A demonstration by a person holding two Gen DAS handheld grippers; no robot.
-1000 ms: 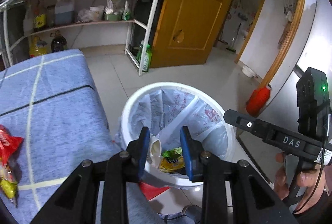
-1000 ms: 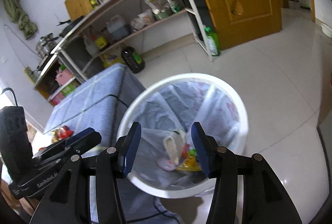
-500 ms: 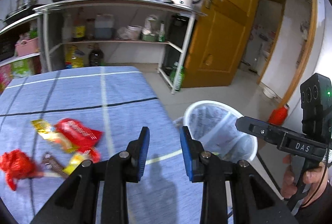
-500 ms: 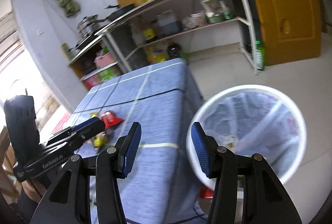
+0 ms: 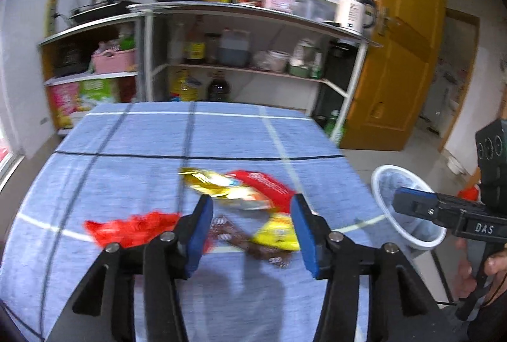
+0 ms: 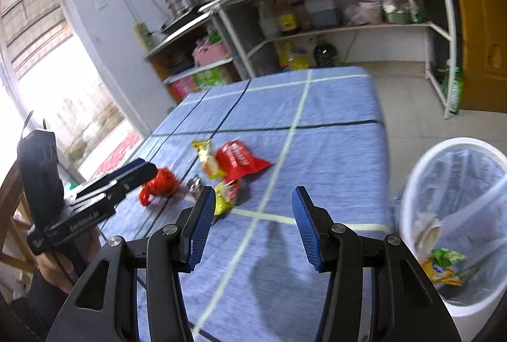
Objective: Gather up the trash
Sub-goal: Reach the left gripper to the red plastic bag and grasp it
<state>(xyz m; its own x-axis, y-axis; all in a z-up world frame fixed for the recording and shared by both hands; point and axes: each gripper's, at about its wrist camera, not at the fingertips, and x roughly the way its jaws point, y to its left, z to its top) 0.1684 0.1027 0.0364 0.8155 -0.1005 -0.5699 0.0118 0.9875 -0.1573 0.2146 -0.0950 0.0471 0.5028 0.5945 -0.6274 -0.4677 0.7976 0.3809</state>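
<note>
Several snack wrappers lie on the blue checked tablecloth [image 5: 126, 171]: a red-and-gold bag [image 5: 250, 186], a yellow packet [image 5: 279, 236], a brown wrapper [image 5: 234, 236] and a crumpled red wrapper [image 5: 133, 228]. My left gripper [image 5: 252, 234] is open and empty, just above the yellow and brown wrappers. My right gripper [image 6: 252, 223] is open and empty over the cloth, to the right of the pile [image 6: 234, 161]. The white bin [image 6: 456, 215] with a plastic liner holds some trash and stands on the floor off the table's right edge.
A metal shelf rack [image 5: 247, 34] with bottles, pans and a kettle stands behind the table. A yellow wooden door [image 5: 399, 63] is at the right. A bright window [image 6: 47, 72] is at the left. A red container [image 5: 469, 193] stands on the floor beyond the bin.
Both grippers have swung left from above the bin to over the table. The wrappers have come into the middle of the left wrist view. Both stay open and empty.
</note>
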